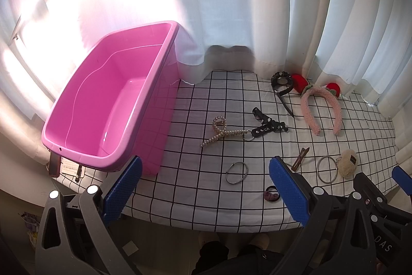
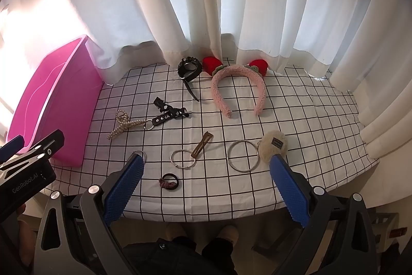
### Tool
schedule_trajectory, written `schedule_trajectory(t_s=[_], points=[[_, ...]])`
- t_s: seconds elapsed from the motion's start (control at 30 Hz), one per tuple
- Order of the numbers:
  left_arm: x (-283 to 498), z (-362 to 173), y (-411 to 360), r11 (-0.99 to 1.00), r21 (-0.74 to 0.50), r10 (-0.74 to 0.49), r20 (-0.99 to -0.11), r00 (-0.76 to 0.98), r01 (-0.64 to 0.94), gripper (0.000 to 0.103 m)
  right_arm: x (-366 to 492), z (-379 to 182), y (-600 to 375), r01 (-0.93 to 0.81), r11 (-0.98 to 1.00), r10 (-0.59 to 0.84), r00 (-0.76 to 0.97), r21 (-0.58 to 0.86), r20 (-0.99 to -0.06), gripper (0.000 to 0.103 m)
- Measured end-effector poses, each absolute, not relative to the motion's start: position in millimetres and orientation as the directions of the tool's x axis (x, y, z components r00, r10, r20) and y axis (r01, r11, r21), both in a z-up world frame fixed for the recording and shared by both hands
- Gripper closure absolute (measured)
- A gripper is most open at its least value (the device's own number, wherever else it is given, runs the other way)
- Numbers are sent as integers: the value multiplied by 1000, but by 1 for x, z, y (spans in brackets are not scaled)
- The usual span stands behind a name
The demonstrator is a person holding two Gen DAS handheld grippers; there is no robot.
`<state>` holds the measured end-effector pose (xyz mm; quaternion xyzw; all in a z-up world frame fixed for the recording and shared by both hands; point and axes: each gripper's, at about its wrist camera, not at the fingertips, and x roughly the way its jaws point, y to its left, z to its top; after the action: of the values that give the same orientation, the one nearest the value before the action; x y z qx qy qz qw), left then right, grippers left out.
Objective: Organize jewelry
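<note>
An empty pink tub point(image 1: 110, 105) stands at the table's left; it also shows in the right wrist view point(image 2: 51, 99). Jewelry lies on the checked cloth point(image 2: 296, 107): a pearl hair clip point(image 2: 123, 124), a black studded strap point(image 2: 170, 114), a black watch point(image 2: 189, 68), a pink headband point(image 2: 238, 88) with red strawberries, a brown hair clip point(image 2: 202, 144), a small bangle point(image 2: 182, 159), a large ring point(image 2: 243, 155) with a cream pompom point(image 2: 274, 146), and a black hair tie point(image 2: 170, 181). My left gripper point(image 1: 206, 187) and right gripper point(image 2: 206, 187) are open and empty over the near edge.
White curtains point(image 2: 206, 4) hang behind the table and drape onto its back and right sides. A phone point(image 1: 54, 164) and paper lie under the tub's near left corner. The person's feet point(image 2: 200, 231) show below the table's front edge.
</note>
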<state>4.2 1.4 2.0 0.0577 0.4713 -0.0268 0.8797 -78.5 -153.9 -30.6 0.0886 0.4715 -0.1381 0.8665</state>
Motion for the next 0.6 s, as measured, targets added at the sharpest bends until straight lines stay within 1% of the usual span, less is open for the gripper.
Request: schedule_trajectory(t_s=[0.6], points=[[3,5,9,993,75,9,-830,557,96,6,-78,-30,-152,319,947,-151,521,27,-840,9]])
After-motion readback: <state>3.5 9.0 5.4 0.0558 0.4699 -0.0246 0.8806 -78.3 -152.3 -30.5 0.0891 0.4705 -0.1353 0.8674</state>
